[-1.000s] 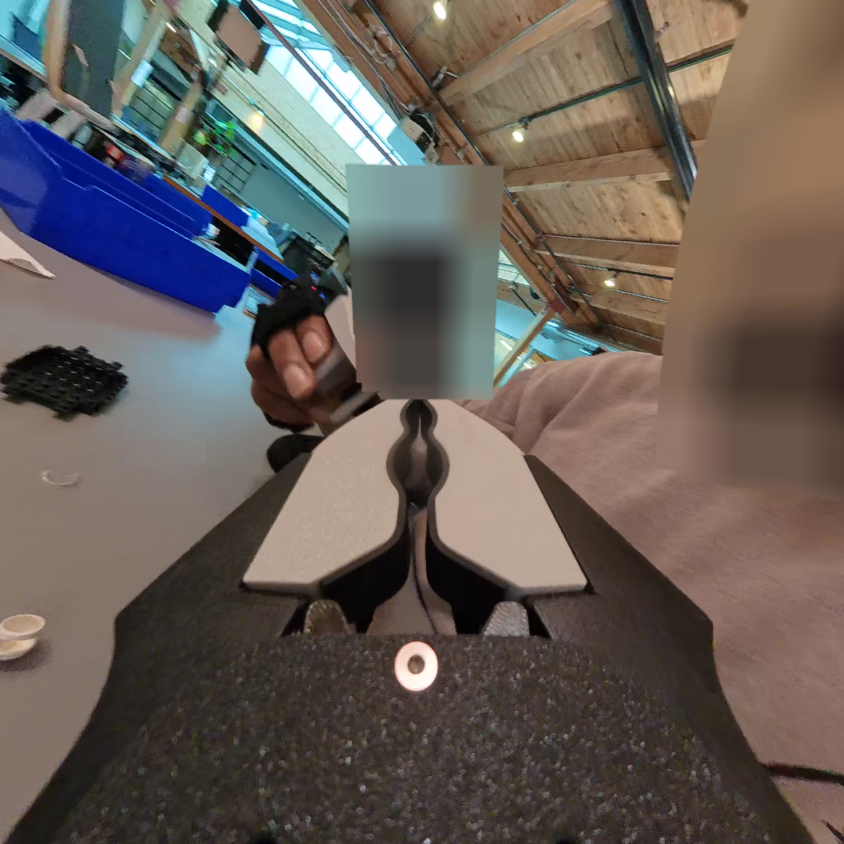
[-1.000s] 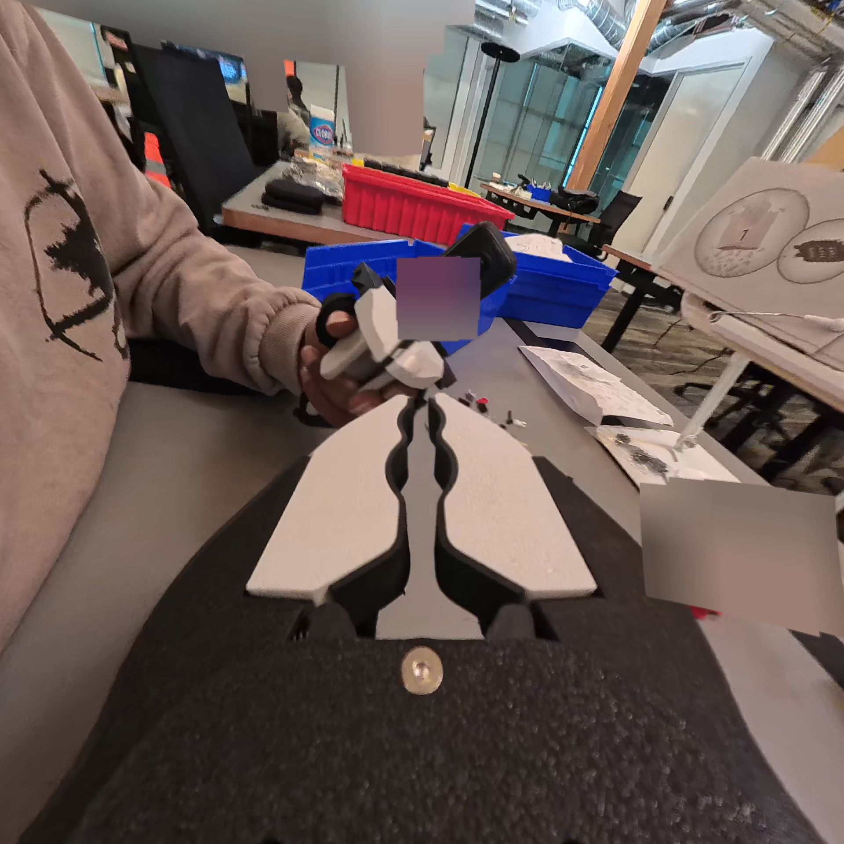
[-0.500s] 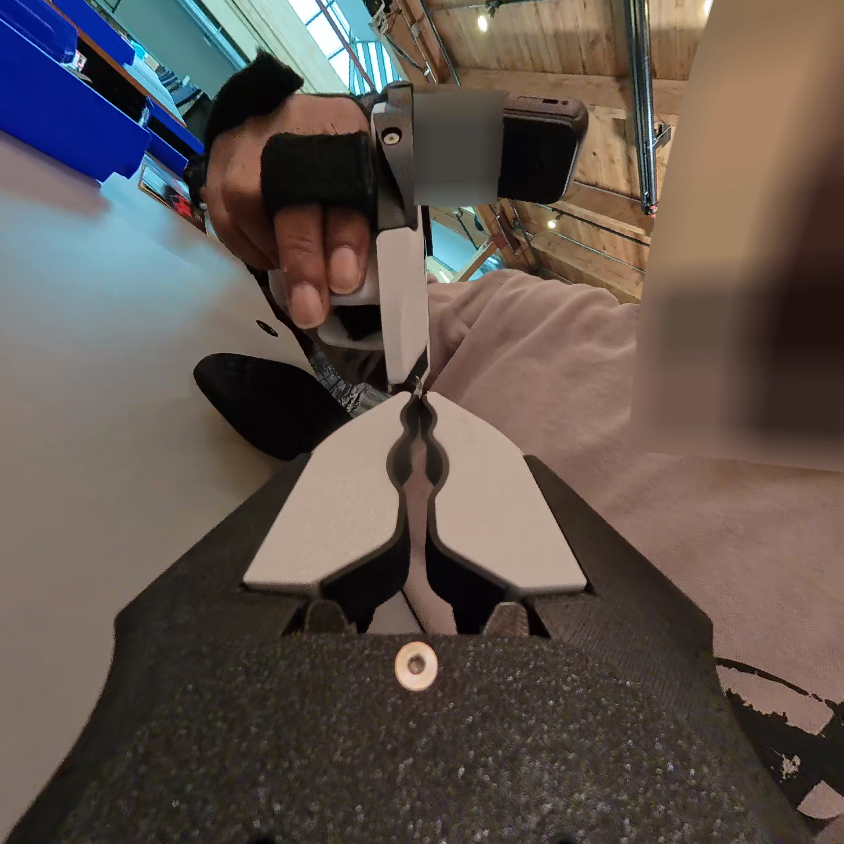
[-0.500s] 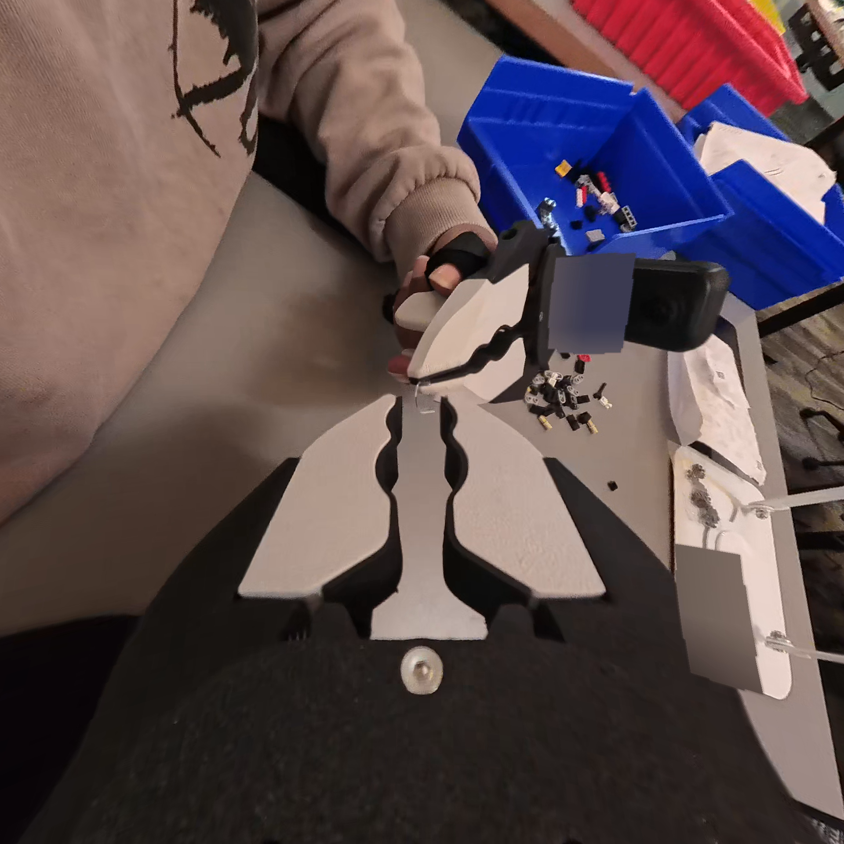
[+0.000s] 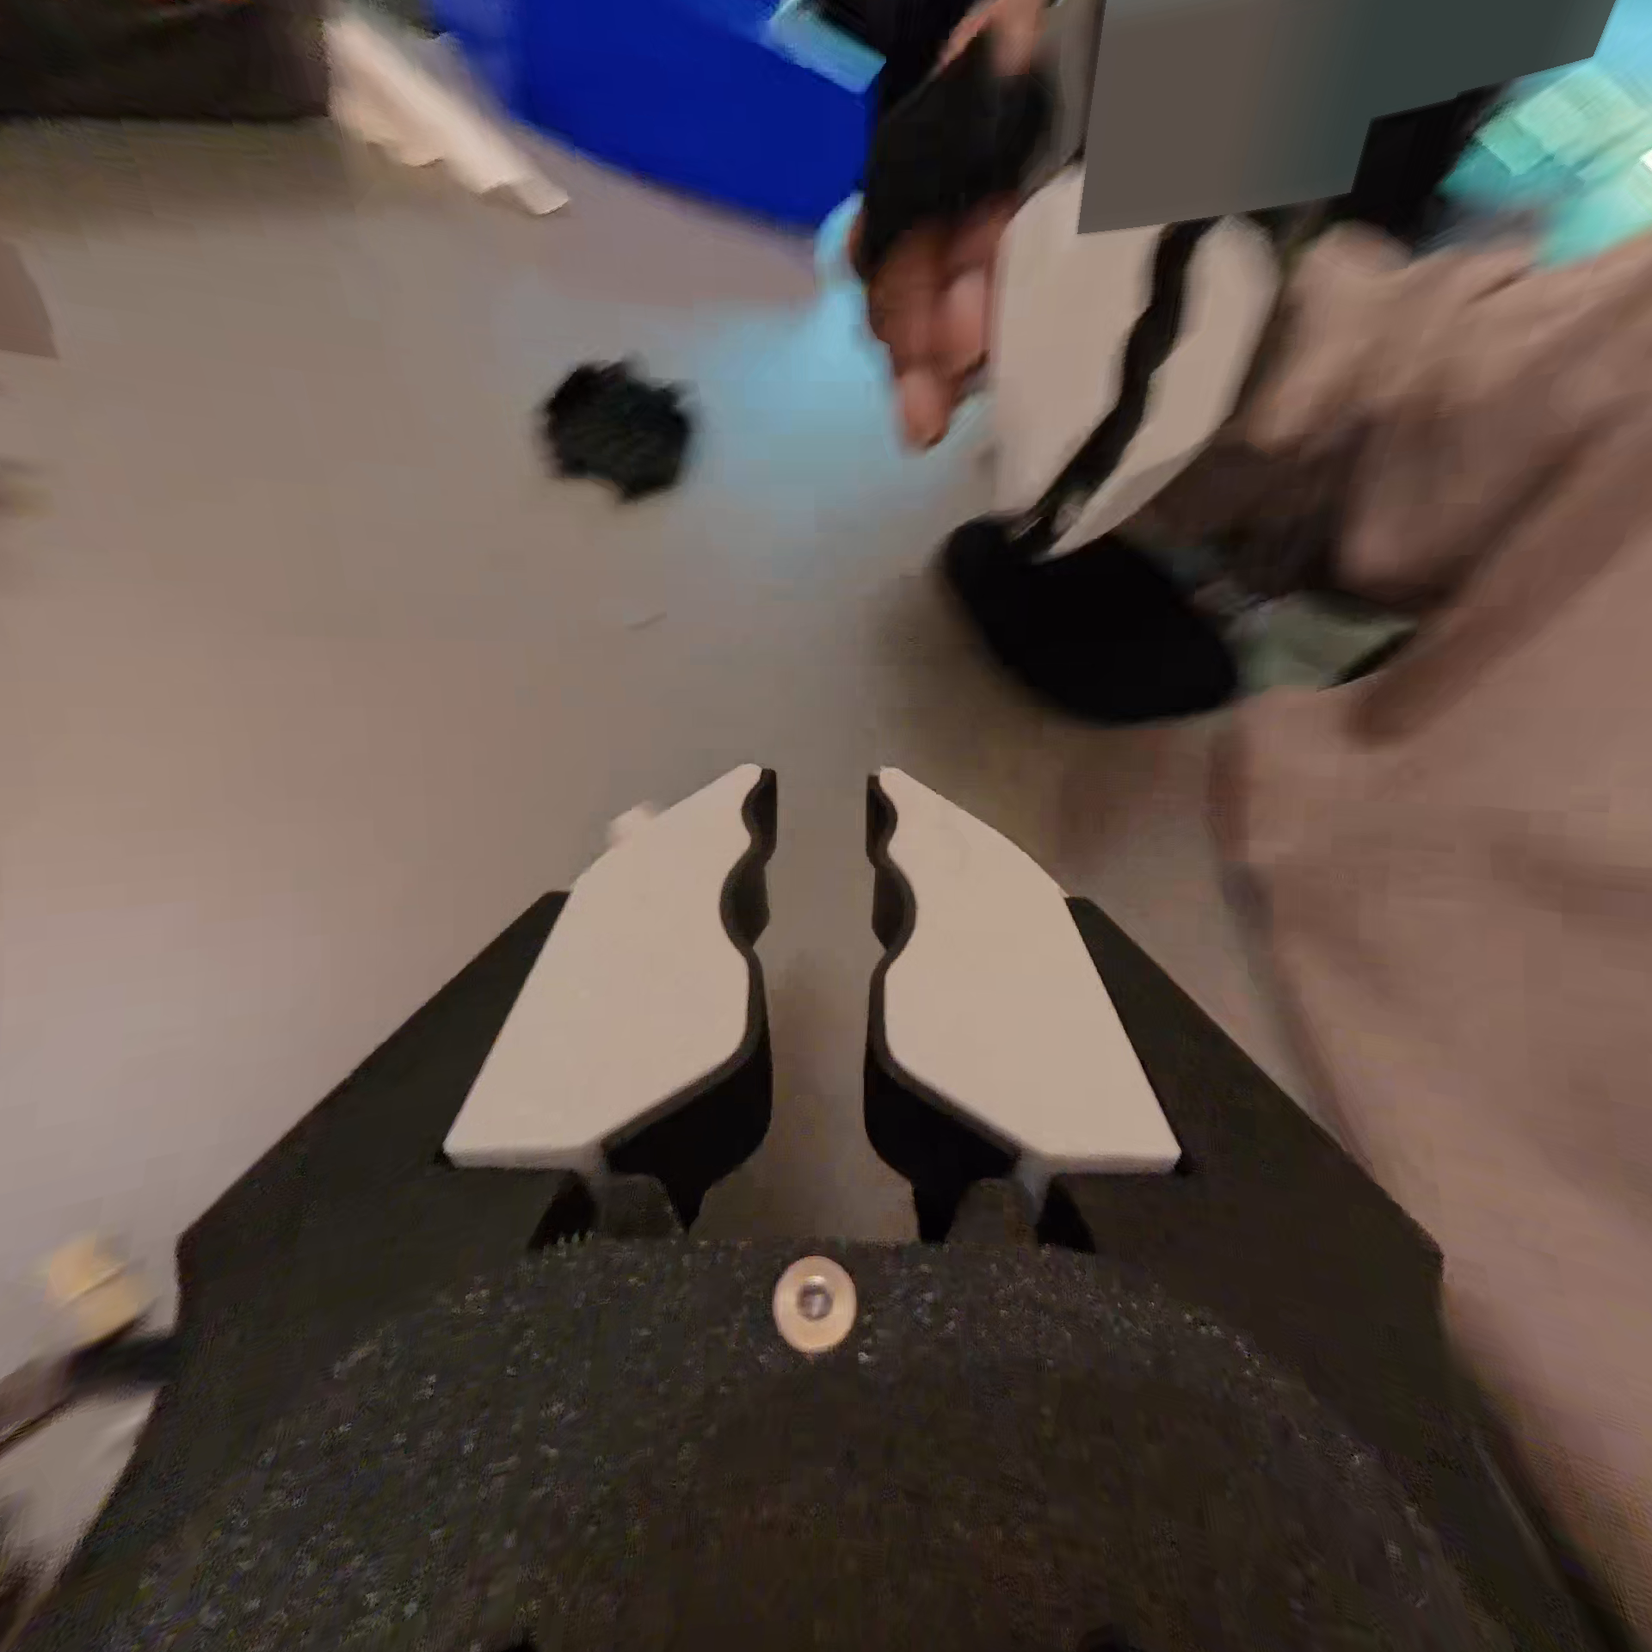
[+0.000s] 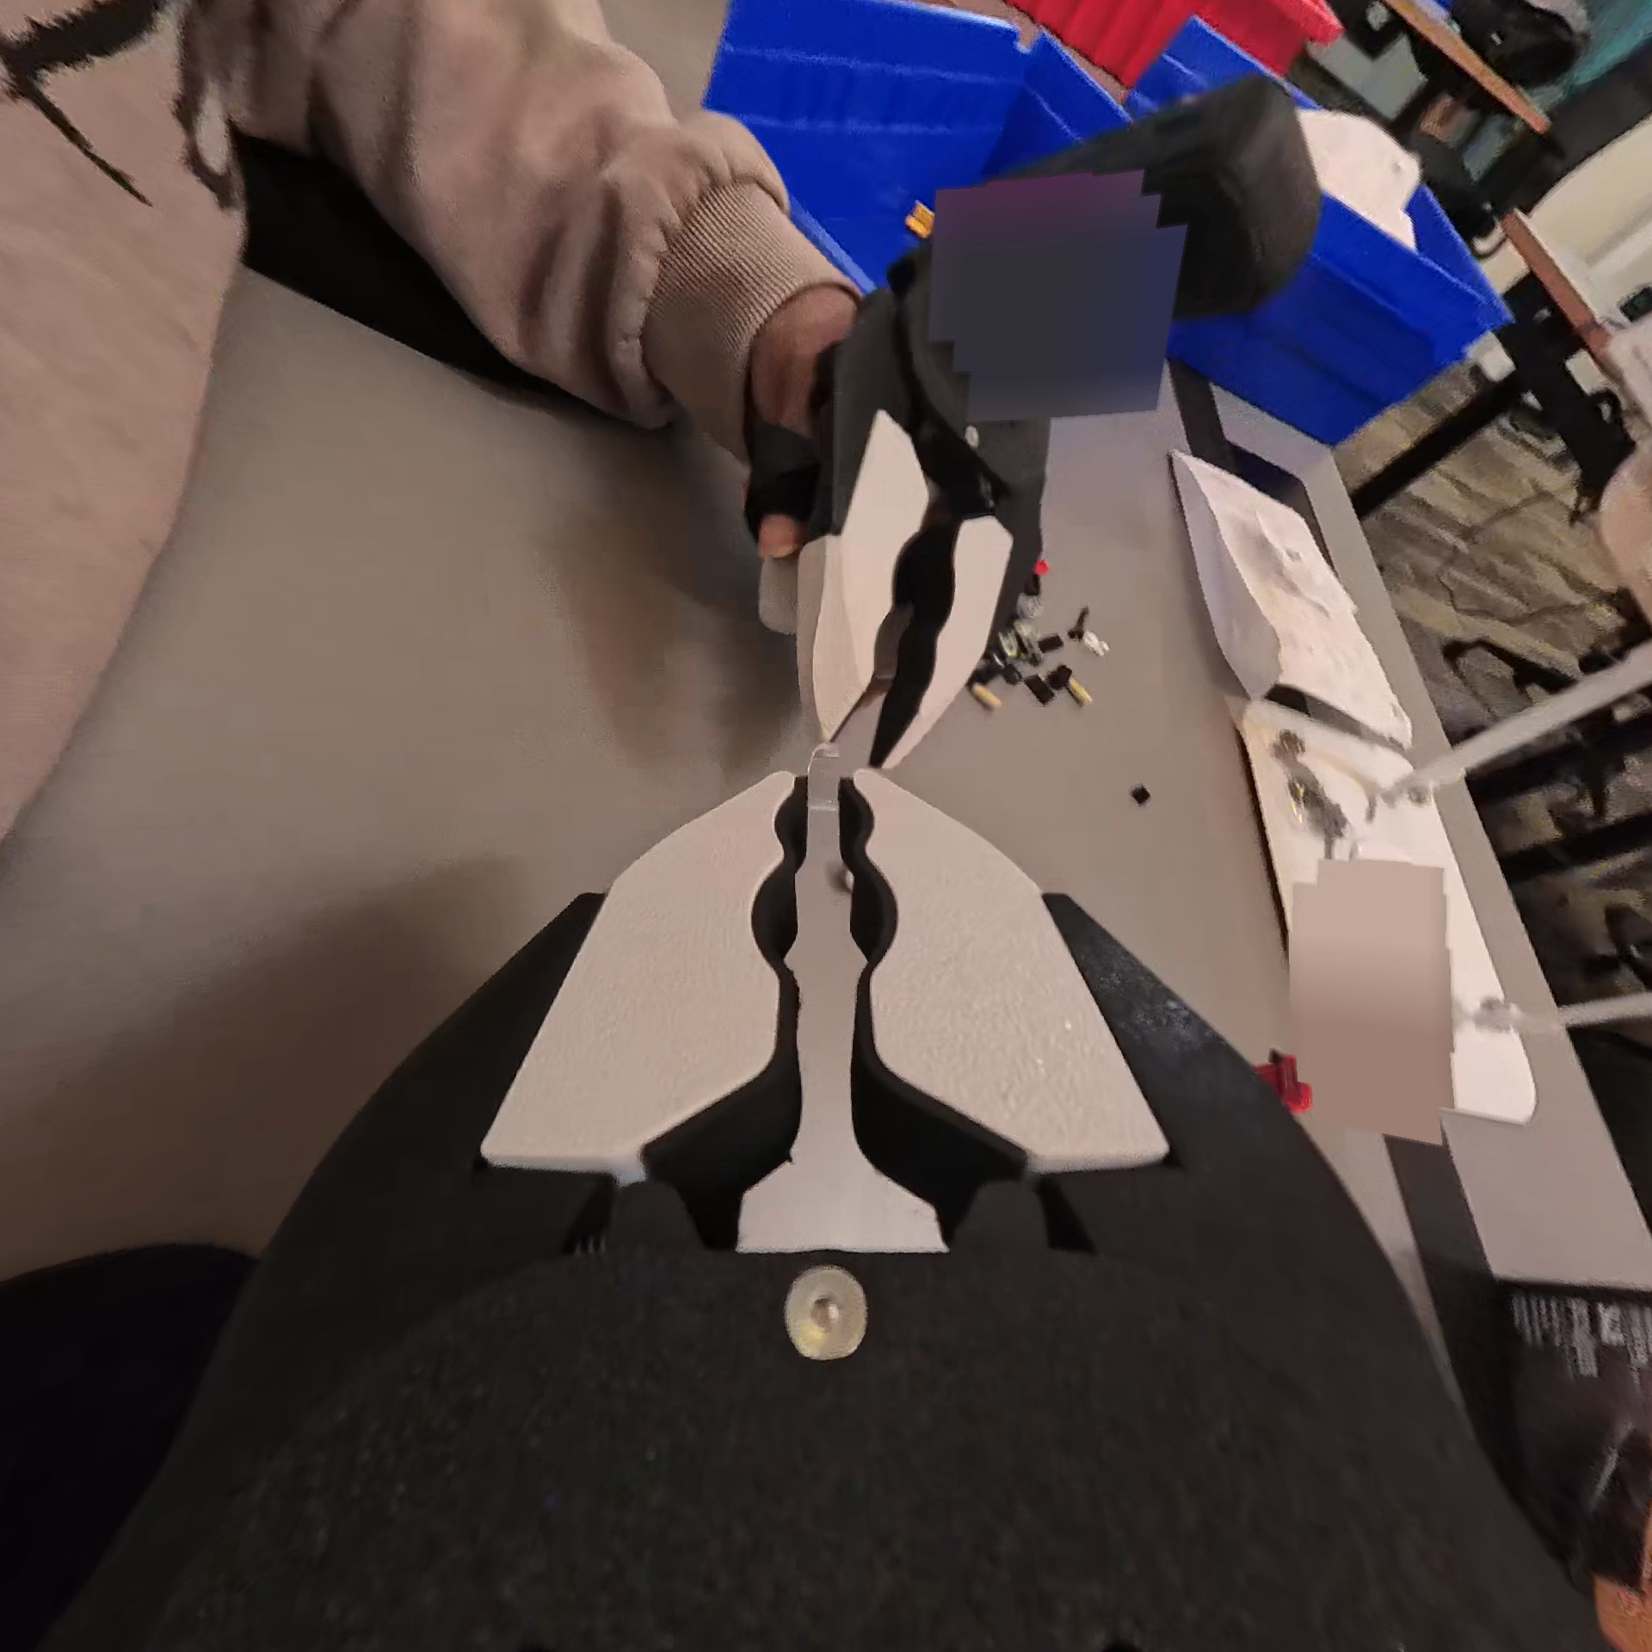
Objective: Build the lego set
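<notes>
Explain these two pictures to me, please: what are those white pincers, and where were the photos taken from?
There is no robot here. A person holds a two-finger gripper in each hand, each with a camera looking along its white fingers. The blurry picture is from the left gripper, which is open and empty. Farther off it shows a black studded plate on the grey table. The sharper picture is from the right gripper, whose tips seem to pinch a small clear piece, with the left gripper's tips right beside it. Loose small pieces, paper sheets and blue bins lie beyond.
</notes>
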### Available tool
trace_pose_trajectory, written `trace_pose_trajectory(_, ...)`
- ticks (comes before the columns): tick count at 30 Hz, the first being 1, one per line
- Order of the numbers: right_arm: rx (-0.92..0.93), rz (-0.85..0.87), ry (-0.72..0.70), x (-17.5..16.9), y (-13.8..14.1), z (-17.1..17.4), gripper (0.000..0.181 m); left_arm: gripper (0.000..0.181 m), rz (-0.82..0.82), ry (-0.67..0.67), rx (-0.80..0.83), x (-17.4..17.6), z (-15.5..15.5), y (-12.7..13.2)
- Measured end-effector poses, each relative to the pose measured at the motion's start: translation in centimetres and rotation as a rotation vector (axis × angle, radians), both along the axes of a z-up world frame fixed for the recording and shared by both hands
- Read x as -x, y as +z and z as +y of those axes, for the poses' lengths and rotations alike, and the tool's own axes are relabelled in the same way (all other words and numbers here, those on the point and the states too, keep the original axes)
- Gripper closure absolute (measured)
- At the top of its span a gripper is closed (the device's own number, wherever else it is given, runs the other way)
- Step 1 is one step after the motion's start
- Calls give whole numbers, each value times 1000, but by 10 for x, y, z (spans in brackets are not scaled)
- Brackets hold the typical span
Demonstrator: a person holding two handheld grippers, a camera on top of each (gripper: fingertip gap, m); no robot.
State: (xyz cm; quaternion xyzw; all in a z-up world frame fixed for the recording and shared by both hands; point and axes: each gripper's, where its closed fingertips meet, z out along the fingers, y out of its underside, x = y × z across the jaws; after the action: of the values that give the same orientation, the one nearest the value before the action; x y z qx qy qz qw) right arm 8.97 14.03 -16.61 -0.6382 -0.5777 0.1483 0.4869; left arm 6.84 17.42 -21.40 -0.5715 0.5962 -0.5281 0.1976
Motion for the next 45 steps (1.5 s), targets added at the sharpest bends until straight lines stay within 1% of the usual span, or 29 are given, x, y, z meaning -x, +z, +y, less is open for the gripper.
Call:
trace_pose_trajectory(2, 11, 11, -43, -7, -9, 5, 175, 158, 109, 70, -205, 0, 21, -27)
trace_pose_trajectory(3, 12, 17, -62, -10, -13, 8, 175, 156, 148, 82, -267, -1, 26, -37)
trace_pose_trajectory(6, 20, 28, -104, -15, -25, 18, 175, 153, 216, 60, -343, -8, 25, -54)
trace_pose_trajectory(10, 31, 23, -137, -20, -39, 32, 175, 153, 224, 42, -379, -25, 23, -55)
trace_pose_trajectory(13, 47, 8, -137, -22, -48, 39, 175, 157, 228, 30, -406, -30, 23, -57)
trace_pose_trajectory(17, 61, -10, -125, -24, -56, 46, 175, 169, 240, 9, -473, -31, 22, -60)
trace_pose_trajectory(22, 68, -14, -107, -18, -61, 46, 175, 167, 241, -19, -556, -27, 17, -61)
trace_pose_trajectory(28, 93, -64, -63, -9, -72, 42, 175, 162, 232, -58, -541, -21, 9, -61)
trace_pose_trajectory(33, 84, -156, -8, -5, -78, 47, 175, 168, 234, -40, -521, -19, 12, -61)
trace_pose_trajectory(38, 115, -194, 53, -1, -80, 46, 175, 168, 232, -41, -521, -19, 11, -60)
trace_pose_trajectory(42, 125, -236, 116, 2, -84, 37, 175, 168, 210, -86, -452, -16, 3, -55)
trace_pose_trajectory(45, 133, -313, 109, -5, -92, 35, 175, 168, 202, -104, -412, -12, 1, -50)
